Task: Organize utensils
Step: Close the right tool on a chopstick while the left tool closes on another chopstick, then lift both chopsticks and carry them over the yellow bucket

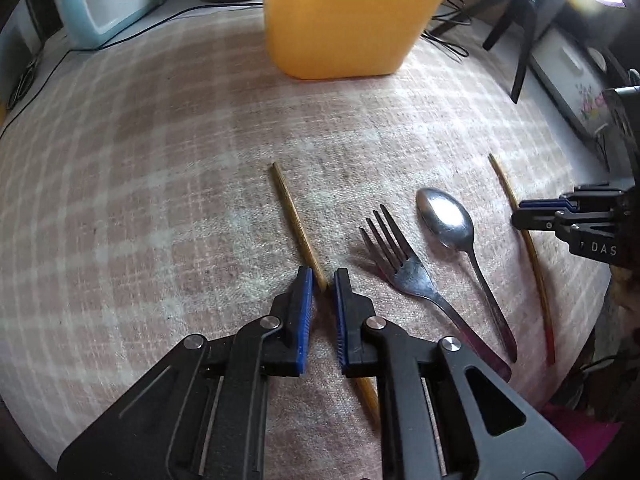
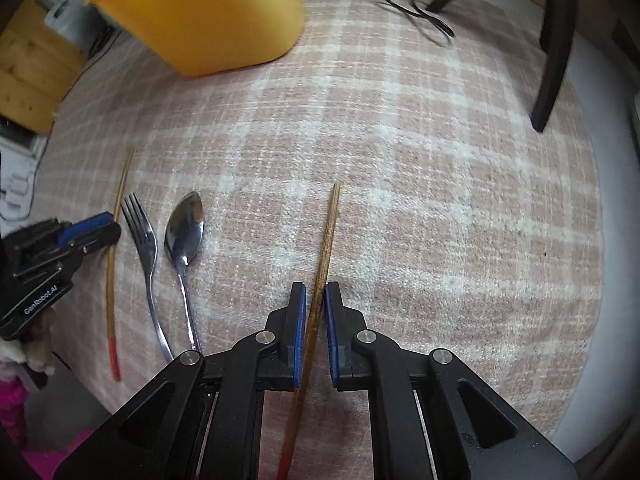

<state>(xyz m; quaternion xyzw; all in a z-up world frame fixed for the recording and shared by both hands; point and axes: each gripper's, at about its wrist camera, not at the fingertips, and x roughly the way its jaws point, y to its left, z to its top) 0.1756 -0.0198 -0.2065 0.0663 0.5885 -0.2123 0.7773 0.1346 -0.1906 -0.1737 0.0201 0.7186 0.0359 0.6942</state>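
Two wooden chopsticks, a steel fork and a steel spoon lie on a pink checked cloth. In the left wrist view, my left gripper straddles one chopstick, its blue pads a little apart around it. The fork, the spoon and the second chopstick lie to its right. In the right wrist view, my right gripper straddles that second chopstick, jaws narrowly open around it. The fork, spoon and other chopstick lie to the left. A yellow container stands at the back.
The yellow container also shows in the right wrist view. A light blue appliance and cables sit at the back left. Black tripod legs and a cable stand at the back right. The cloth's front edge is close.
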